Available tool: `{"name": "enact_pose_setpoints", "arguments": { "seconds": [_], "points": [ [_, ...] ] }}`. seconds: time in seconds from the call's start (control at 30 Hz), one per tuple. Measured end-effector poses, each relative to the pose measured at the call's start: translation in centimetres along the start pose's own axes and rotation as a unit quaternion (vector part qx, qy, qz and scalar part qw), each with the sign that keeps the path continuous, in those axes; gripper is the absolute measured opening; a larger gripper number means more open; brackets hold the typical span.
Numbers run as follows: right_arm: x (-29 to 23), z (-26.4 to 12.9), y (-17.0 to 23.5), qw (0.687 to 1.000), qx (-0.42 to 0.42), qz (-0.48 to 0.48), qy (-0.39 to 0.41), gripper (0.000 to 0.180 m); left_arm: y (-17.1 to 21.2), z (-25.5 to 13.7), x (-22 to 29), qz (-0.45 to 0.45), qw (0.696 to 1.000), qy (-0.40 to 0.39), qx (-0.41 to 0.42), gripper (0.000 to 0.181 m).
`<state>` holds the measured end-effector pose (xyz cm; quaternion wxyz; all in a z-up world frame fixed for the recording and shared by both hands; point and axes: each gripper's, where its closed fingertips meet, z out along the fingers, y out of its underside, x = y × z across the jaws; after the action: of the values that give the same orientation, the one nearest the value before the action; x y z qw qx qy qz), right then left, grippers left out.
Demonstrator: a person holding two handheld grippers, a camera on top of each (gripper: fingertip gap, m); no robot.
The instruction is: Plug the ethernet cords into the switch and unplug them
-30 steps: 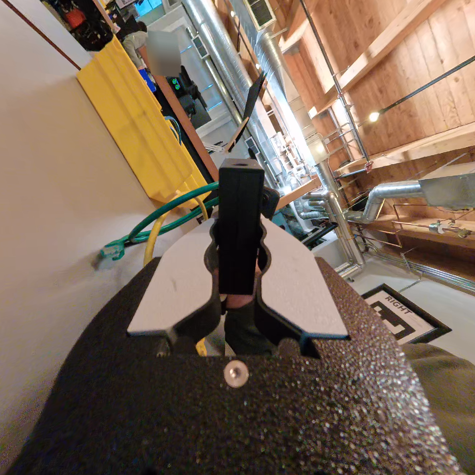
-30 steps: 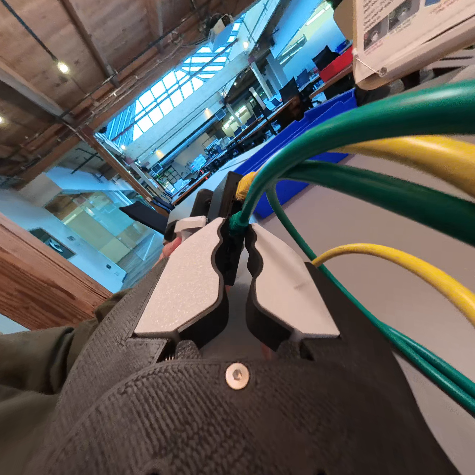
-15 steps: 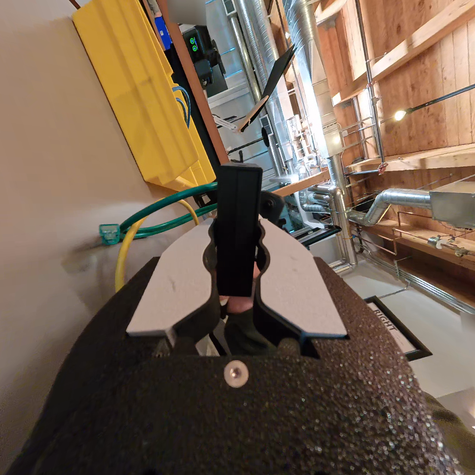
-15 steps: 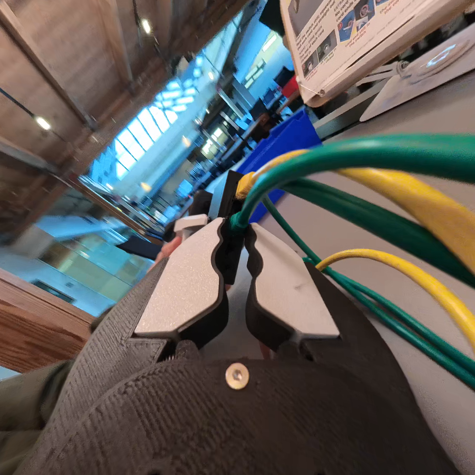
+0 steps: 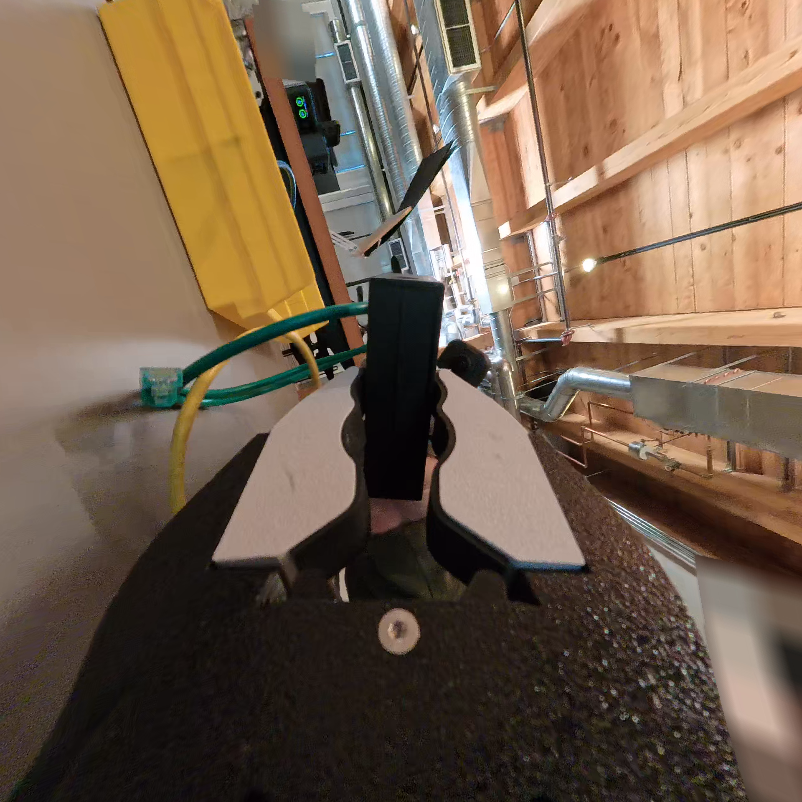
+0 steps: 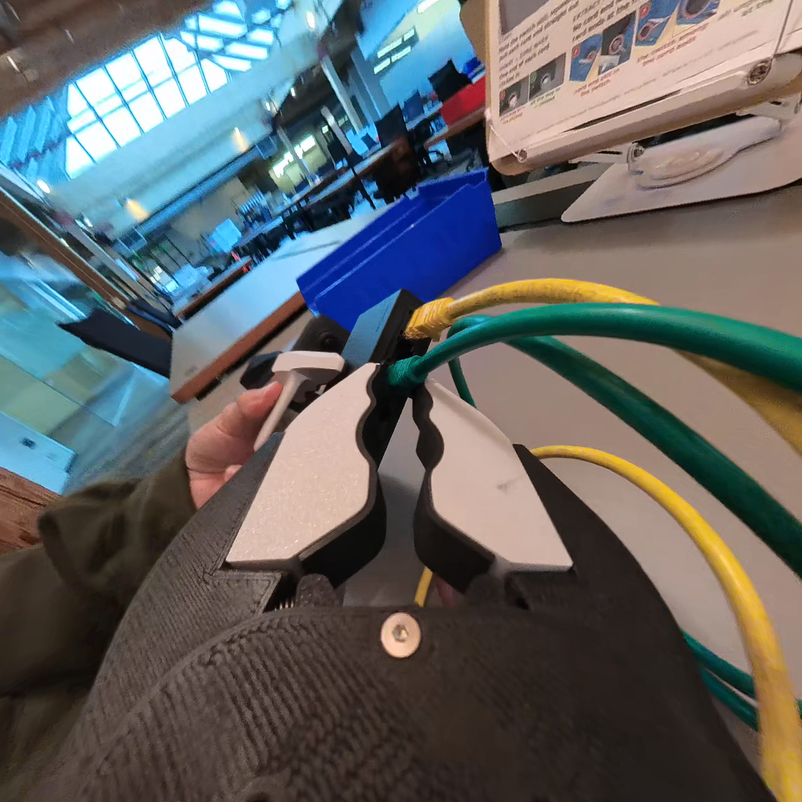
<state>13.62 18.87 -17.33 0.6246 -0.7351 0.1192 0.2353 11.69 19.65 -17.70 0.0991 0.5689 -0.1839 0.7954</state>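
Note:
My left gripper (image 5: 399, 382) is shut on the black switch (image 5: 401, 338) and holds it upright above the table. In the right wrist view the switch (image 6: 382, 321) has a yellow plug (image 6: 427, 319) seated in one port. My right gripper (image 6: 401, 379) is shut on the green plug (image 6: 403, 374) right at the switch's port face. Whether that plug is fully seated is hidden. The green cord (image 6: 607, 321) and yellow cord (image 6: 542, 288) arc off to the right. A loose green plug (image 5: 160, 386) lies on the table to the left.
A yellow bin (image 5: 208, 165) stands on the table behind the cords. A blue bin (image 6: 403, 260) and a white stand with an instruction sheet (image 6: 629, 65) stand at the back of the grey table (image 6: 651, 251). A hand (image 6: 225, 434) holds the left gripper.
Both grippers have swung and tilted together, with the switch and green plug still held. The right view now shows more of the table and the cords lower.

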Motion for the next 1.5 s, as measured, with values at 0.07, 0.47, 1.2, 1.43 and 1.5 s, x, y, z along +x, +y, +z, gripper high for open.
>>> {"name": "enact_pose_setpoints", "arguments": {
  "seconds": [0.07, 0.47, 1.2, 1.43, 1.5],
  "points": [
    [-0.1, 0.1, 0.1, 1.0, -0.008, -0.008, -0.004, 0.015, -0.1, -0.2, -0.1, 0.004, 1.0, 0.005, 0.003, 0.027],
    [-0.6, 0.0, -0.1, 0.999, 0.004, 0.011, -0.046, 0.014, -0.1, -0.2, 0.4, 0.073, 0.997, -0.002, 0.0, 0.027],
    [-0.4, -0.3, -2.3, 0.947, 0.165, 0.256, -0.106, 0.014, -1.3, 1.2, 1.8, 0.101, 0.99, -0.008, 0.1, 0.027],
    [0.1, -0.1, -1.6, 0.939, 0.17, 0.273, -0.117, 0.013, -1.3, 1.2, 1.0, 0.091, 0.989, -0.018, 0.118, 0.027],
    [0.3, -0.1, -1.4, 0.94, 0.17, 0.273, -0.117, 0.013, -1.2, 1.1, 0.7, 0.099, 0.988, -0.027, 0.115, 0.027]
  ]
}}
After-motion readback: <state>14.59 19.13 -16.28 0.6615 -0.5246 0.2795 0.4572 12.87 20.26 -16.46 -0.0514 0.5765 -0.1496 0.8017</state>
